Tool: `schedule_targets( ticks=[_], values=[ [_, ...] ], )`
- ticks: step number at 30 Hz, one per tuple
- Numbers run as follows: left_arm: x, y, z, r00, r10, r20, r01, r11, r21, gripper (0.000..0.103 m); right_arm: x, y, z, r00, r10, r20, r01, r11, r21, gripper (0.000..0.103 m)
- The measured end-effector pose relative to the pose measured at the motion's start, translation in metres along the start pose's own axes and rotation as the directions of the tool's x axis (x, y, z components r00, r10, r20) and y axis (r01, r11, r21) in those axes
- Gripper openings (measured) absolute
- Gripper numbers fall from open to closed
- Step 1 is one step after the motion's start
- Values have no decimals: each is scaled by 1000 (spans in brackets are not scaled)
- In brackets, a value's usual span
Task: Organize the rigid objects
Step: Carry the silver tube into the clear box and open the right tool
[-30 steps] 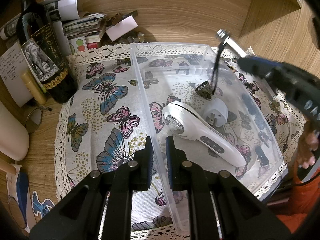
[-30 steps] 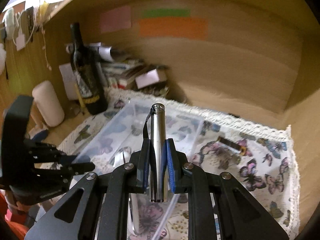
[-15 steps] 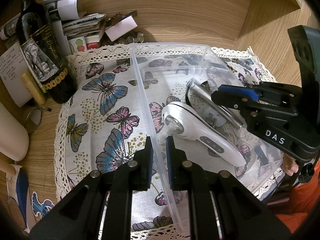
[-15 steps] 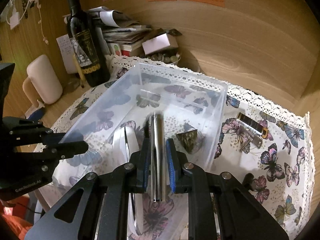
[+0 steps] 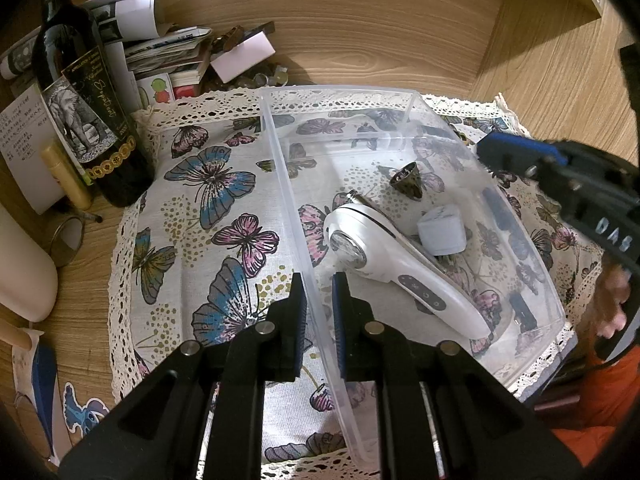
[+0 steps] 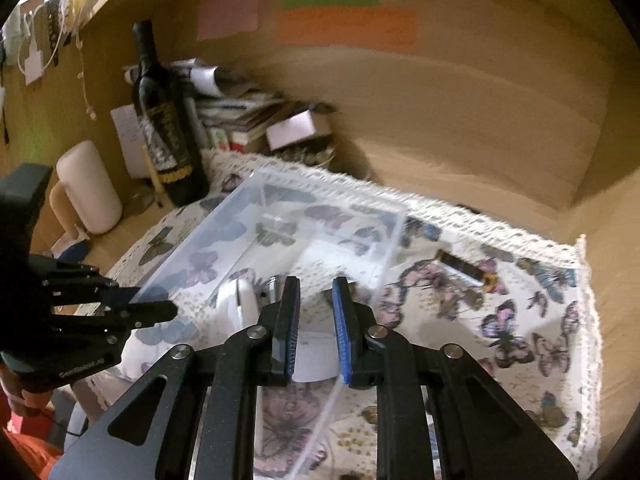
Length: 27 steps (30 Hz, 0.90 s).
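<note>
A clear plastic box (image 5: 340,92) stands on the butterfly cloth (image 5: 208,200). My left gripper (image 5: 320,300) is shut on its near left wall. Inside lie a white handheld shaver (image 5: 384,252), a metal cylinder (image 5: 360,200) half hidden beneath it, a bronze cone (image 5: 408,178) and a white plug adapter (image 5: 442,230). My right gripper (image 6: 316,292) hovers over the box (image 6: 332,184) with its jaws close together and nothing between them. Below it I see the shaver (image 6: 236,300), the cylinder's tip (image 6: 274,284) and the adapter (image 6: 316,354).
A dark wine bottle (image 5: 92,120) and stacked papers (image 5: 168,52) crowd the back left corner. A cream cylinder (image 6: 88,186) stands left of the cloth. A small dark stick with a yellow end (image 6: 464,268) lies on the cloth right of the box. Wooden walls close the back and right.
The right gripper lowered the metal cylinder into the box, let it go beside the shaver, then drew back up and to the right. The left gripper kept its hold on the box wall.
</note>
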<state>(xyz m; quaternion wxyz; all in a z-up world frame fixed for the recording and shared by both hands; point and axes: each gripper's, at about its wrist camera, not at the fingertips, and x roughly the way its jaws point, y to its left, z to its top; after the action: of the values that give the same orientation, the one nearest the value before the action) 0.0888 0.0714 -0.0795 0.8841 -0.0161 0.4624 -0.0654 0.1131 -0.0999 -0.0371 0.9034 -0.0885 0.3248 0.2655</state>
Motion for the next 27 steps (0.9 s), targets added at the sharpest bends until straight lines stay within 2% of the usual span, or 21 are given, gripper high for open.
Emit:
schedule_targets(
  ticks=[8,15,23,27],
  values=[
    [0,0,-1,1000,0,0,0,1000,1,12,-27,-39,-6,989,-140,50,136,988,71,36],
    [0,0,0,1000,0,1,0,1000,0,12,-20,-79,-28,973,-229,-34,231,960,156,40],
    [0,0,-1,1000,0,1,0,1000,1,12,16,-102,-59,963,-206,-174,239,951,197,40],
    [0,0,-1,1000,0,2,0,1000,1,12,30,-103,-63,962,-178,-208,221,954,203,40]
  ],
)
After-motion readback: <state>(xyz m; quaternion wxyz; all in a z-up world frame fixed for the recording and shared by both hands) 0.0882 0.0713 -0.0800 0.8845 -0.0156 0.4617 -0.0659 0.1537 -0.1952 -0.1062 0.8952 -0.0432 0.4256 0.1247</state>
